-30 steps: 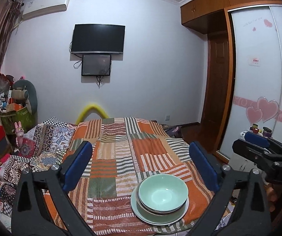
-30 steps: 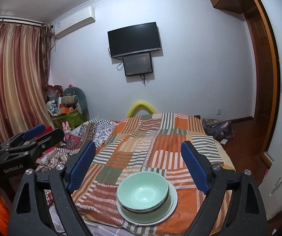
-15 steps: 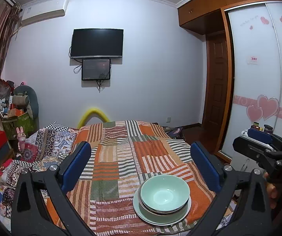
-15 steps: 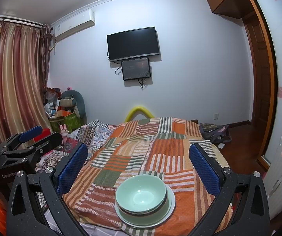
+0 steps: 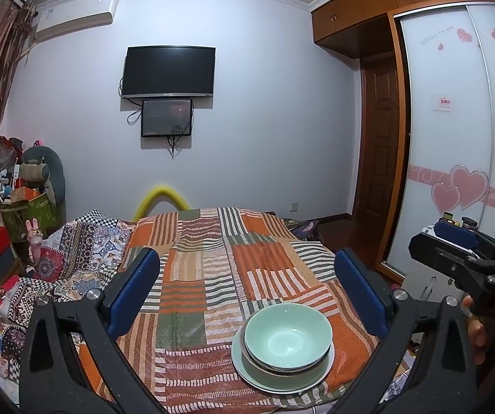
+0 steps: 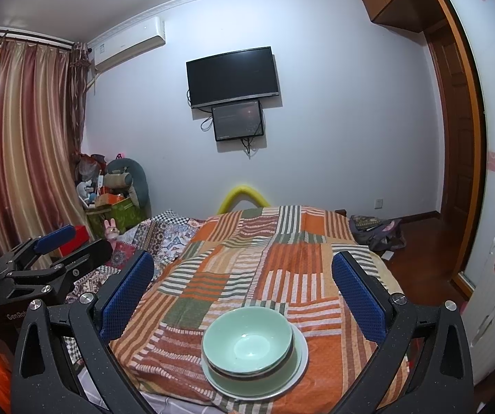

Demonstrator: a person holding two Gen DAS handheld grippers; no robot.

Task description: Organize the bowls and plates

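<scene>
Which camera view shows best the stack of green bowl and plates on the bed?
The right wrist view: the green bowl and plates sit near centre between the open fingers. The left wrist view shows the same stack, whole, but off to the right.

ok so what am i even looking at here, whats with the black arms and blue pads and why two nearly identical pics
A person holds one clamp-like tool in each hand, with a camera looking along its two blue-padded fingers. One picture comes from the left hand-held gripper, the other from the right hand-held gripper; each also glimpses the other tool at its edge. Both are open and hold nothing. On the striped bedspread a green bowl sits in a stack on a pale plate.
</scene>
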